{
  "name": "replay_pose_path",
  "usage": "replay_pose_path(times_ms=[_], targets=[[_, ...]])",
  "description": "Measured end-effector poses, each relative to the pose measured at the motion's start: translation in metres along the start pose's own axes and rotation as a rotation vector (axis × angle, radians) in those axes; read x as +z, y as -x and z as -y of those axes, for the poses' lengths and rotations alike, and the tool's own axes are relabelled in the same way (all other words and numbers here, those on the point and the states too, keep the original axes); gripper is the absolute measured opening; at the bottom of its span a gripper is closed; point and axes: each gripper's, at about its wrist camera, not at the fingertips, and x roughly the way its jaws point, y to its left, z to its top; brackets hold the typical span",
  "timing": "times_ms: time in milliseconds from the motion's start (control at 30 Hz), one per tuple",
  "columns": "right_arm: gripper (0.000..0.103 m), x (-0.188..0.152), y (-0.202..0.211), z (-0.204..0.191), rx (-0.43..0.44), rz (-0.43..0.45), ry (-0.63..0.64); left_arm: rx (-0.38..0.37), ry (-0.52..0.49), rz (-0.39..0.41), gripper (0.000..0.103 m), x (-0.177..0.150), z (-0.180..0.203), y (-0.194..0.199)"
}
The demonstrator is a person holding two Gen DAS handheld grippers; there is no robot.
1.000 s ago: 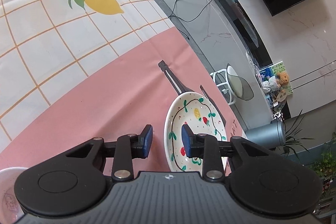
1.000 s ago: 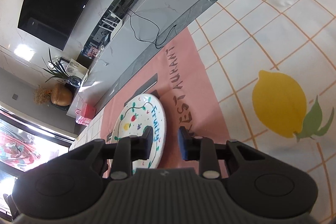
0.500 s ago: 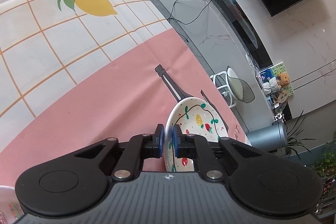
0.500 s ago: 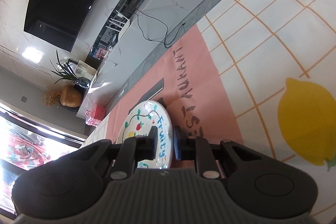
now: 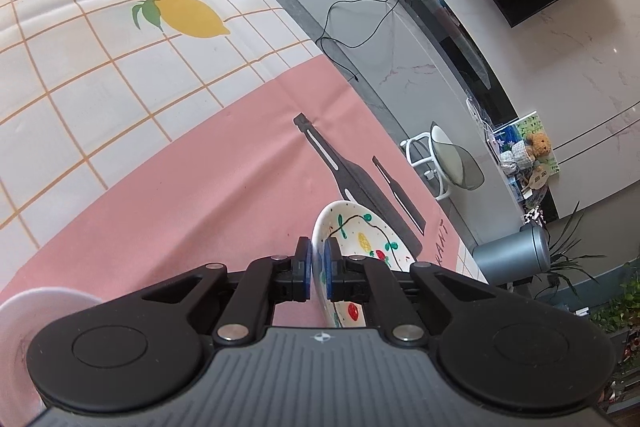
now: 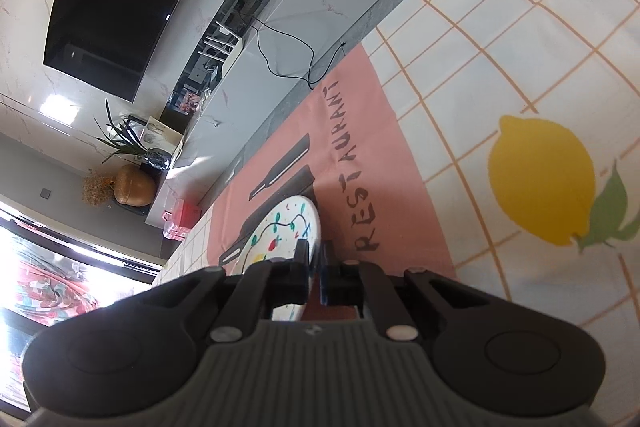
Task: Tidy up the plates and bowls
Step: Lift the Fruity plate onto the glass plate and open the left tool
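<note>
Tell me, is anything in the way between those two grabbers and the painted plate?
Nothing visible is. The left hand-held gripper is shut on one side of the painted plate, its rim between the blue pads, and the right hand-held gripper is shut on the opposite rim. Around the plate only the pink tablecloth shows.

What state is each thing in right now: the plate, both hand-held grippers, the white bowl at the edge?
Painted plate: gripped on opposite rims, tilted.
Left hand-held gripper: shut on the plate's rim.
Right hand-held gripper: shut on the plate's rim.
White bowl: upright on the pink cloth, untouched, mostly hidden.
</note>
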Motion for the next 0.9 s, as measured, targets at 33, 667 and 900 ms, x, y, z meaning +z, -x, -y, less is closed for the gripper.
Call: replay_pose_path(times_ms=[33,667,900], targets=[[0.003,-0.003,0.006,0.0,-0.003,0.001,-0.001,-0.006,-0.003,-0.001,0.006,-0.003,0.0,0.005],[0.004,-0.113,0.159,0.013,-0.013,0.089,-0.039,-0.161,-0.191,-0.09,0.006,-0.083,-0.022,0.133],[0.004,-0.164,0.208,0.029,-0.03,0.109,-0.065,-0.195,-0.242,-0.164,0.006,-0.112,-0.044,0.161]])
